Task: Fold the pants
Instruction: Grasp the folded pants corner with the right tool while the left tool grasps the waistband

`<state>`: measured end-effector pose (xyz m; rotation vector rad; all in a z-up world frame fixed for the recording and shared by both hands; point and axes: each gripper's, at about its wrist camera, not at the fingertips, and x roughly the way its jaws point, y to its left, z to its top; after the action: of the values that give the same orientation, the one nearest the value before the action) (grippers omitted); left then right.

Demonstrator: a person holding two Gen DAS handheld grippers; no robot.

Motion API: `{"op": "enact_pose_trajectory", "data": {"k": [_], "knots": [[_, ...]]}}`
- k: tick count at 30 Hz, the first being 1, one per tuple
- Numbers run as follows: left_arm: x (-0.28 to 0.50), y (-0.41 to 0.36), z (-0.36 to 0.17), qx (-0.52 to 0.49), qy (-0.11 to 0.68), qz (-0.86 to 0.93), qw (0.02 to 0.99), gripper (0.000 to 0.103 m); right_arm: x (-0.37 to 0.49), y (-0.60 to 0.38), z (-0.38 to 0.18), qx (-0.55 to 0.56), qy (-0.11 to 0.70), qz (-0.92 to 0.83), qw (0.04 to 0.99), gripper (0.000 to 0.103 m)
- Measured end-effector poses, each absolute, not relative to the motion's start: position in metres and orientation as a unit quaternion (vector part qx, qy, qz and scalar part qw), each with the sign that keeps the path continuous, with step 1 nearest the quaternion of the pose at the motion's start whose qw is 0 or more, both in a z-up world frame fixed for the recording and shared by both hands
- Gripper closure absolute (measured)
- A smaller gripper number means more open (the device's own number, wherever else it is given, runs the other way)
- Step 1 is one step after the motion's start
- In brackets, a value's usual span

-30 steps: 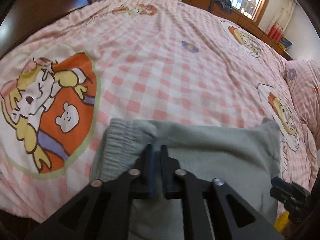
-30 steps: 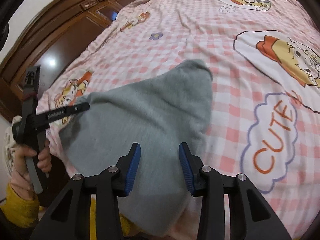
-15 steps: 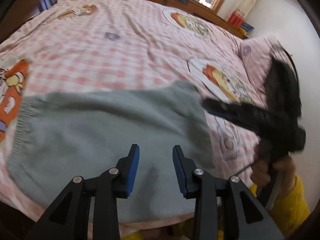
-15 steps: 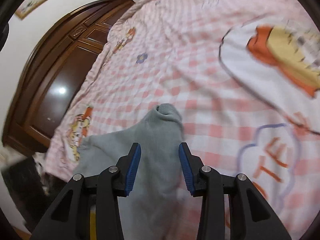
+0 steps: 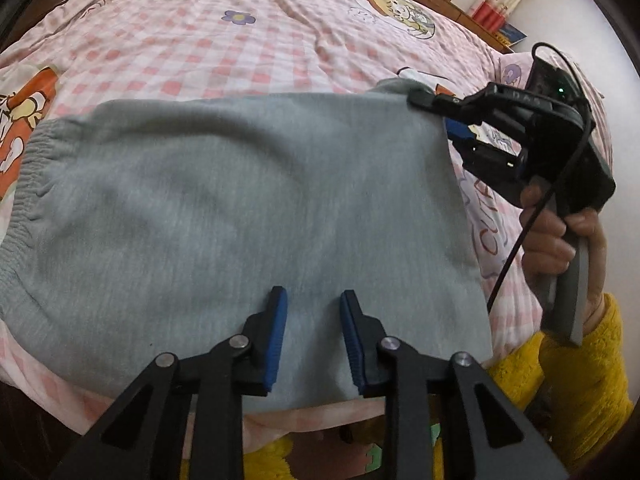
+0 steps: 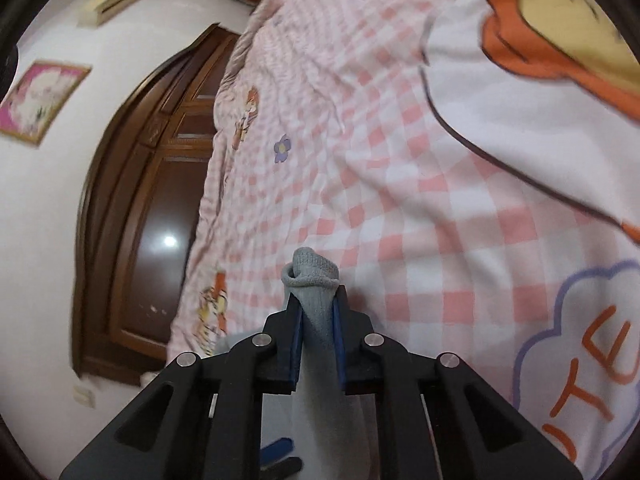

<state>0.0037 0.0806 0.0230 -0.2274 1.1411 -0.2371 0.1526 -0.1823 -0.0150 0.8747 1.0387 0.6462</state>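
**Pants part-folded on bed; right gripper has the cuff end**

Nearest, left wrist view: left gripper (image 5: 313,312) spread wide, blue pads apart, nothing between them. It hangs just over the near edge of the grey pants (image 5: 240,200); whether the tips touch the cloth I cannot tell.

Pants lie flat across the near side of the bed (image 5: 260,40), on the pink checked cover. Elastic waistband (image 5: 28,168) at the left end, cuff end at the right. The shape reads as a single wide panel, so the legs look already laid one on the other. Judgement: lengthwise fold done, crosswise fold not yet made.

Farther right: right gripper (image 5: 430,100) at the far right corner of the cloth. Its own camera shows the right gripper (image 6: 316,312) pressed together on a bunched ribbed cuff (image 6: 314,276), cloth poking out past the tips.

Left to do, likely: carry the cuff end over toward the waistband, then flatten.
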Motion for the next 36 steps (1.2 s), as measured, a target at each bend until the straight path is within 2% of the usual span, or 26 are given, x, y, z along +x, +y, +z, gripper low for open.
{"op": "enact_pose_trajectory", "data": {"k": [3, 5, 10, 17, 23, 28, 29, 30, 31, 32, 36], "knots": [[0.004, 0.081, 0.022, -0.107, 0.537, -0.115, 0.828, 0.074, 0.154, -0.189, -0.024, 0.423, 0.477, 0.288, 0.714, 0.088], [0.003, 0.082, 0.022, -0.108, 0.537, -0.118, 0.828, 0.074, 0.155, -0.194, -0.027, 0.44, 0.477, 0.284, 0.706, 0.084], [-0.001, 0.084, 0.021, -0.108, 0.537, -0.121, 0.828, 0.074, 0.153, -0.235, -0.001, 0.449, 0.413, 0.215, 0.763, 0.084], [0.003, 0.088, 0.032, -0.123, 0.525, -0.125, 0.833, 0.074, 0.112, -0.205, 0.041, 0.323, 0.443, 0.25, 0.798, 0.084], [0.034, 0.113, 0.061, -0.114, 0.468, -0.108, 0.87, 0.074, 0.09, -0.13, 0.034, 0.207, 0.47, 0.297, 0.805, 0.084], [0.082, 0.147, 0.043, -0.118, 0.48, -0.062, 0.867, 0.074, 0.115, -0.099, 0.013, 0.132, 0.474, 0.247, 0.835, 0.084], [0.088, 0.154, 0.039, -0.102, 0.481, -0.039, 0.87, 0.076, 0.122, -0.101, 0.006, 0.139, 0.477, 0.239, 0.835, 0.09], [0.095, 0.162, 0.032, -0.088, 0.482, -0.019, 0.872, 0.086, 0.127, -0.106, 0.0, 0.151, 0.478, 0.233, 0.833, 0.098], [0.098, 0.169, 0.028, -0.086, 0.483, -0.01, 0.871, 0.092, 0.131, -0.112, -0.005, 0.166, 0.479, 0.229, 0.831, 0.103], [0.1, 0.177, 0.025, -0.089, 0.483, -0.002, 0.871, 0.096, 0.133, -0.116, -0.008, 0.181, 0.479, 0.231, 0.827, 0.103], [0.096, 0.204, 0.025, -0.106, 0.478, 0.006, 0.872, 0.098, 0.129, -0.124, -0.006, 0.194, 0.477, 0.238, 0.824, 0.103]]}}
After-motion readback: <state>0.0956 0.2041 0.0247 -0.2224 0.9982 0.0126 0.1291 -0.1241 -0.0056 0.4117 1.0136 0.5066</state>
